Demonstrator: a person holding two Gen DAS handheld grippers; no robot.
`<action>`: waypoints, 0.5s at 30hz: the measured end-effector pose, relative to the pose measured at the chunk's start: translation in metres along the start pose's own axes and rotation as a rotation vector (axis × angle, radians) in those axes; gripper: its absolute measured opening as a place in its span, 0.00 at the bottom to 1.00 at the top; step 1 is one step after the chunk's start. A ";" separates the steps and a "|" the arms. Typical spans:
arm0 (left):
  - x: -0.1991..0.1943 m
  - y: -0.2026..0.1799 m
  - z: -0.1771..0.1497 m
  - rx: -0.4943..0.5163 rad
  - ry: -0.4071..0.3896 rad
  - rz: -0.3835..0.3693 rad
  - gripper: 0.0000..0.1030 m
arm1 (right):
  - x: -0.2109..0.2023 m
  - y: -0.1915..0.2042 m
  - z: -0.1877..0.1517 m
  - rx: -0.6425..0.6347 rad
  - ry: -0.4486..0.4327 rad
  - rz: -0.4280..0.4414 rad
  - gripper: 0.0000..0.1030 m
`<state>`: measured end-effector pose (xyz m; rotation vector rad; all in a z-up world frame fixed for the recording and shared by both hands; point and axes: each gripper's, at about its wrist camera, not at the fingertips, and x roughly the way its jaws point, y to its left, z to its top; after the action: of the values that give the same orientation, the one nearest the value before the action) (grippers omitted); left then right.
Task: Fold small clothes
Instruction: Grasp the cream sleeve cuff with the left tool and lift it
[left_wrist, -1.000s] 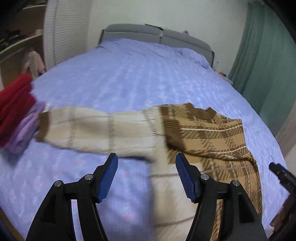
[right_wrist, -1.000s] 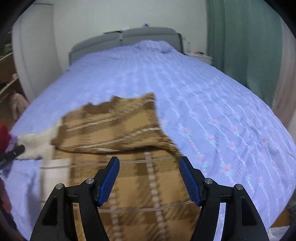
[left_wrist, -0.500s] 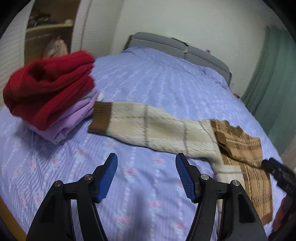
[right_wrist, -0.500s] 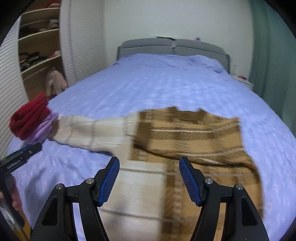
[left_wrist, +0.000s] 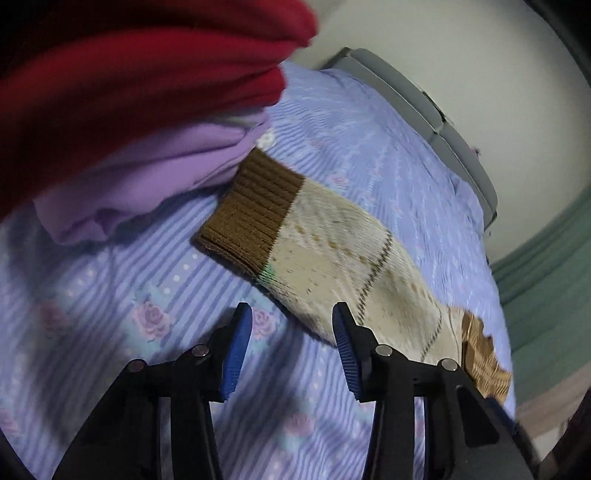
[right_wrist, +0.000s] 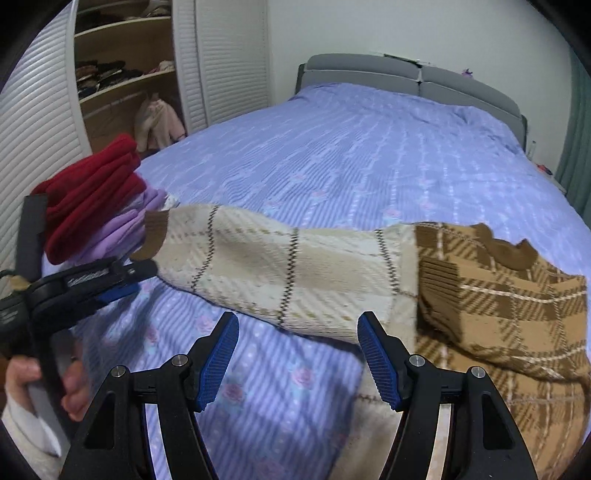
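brown-cream plaid sweater (right_wrist: 369, 280), lilac floral bedspread (right_wrist: 369, 166)

Dim indoor light; motion blur; fisheye-warped edges.

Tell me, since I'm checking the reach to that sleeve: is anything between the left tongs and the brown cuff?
Nothing visible. Only bare bedspread lies between the open left tongs and the brown cuff. The folded pile sits just beyond the cuff.
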<state>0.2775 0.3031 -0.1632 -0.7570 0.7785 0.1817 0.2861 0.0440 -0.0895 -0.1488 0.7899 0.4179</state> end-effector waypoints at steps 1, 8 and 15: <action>0.004 0.002 0.000 -0.010 -0.012 0.001 0.43 | 0.001 0.000 -0.001 -0.003 0.004 0.005 0.65; 0.031 -0.003 0.002 0.000 -0.033 0.034 0.43 | 0.000 -0.004 -0.005 -0.017 0.004 -0.007 0.65; 0.018 -0.020 0.004 0.016 -0.046 0.040 0.13 | 0.005 -0.032 -0.007 0.067 0.035 -0.023 0.65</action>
<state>0.3006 0.2890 -0.1632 -0.7199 0.7506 0.2283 0.2981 0.0143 -0.0992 -0.1033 0.8349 0.3671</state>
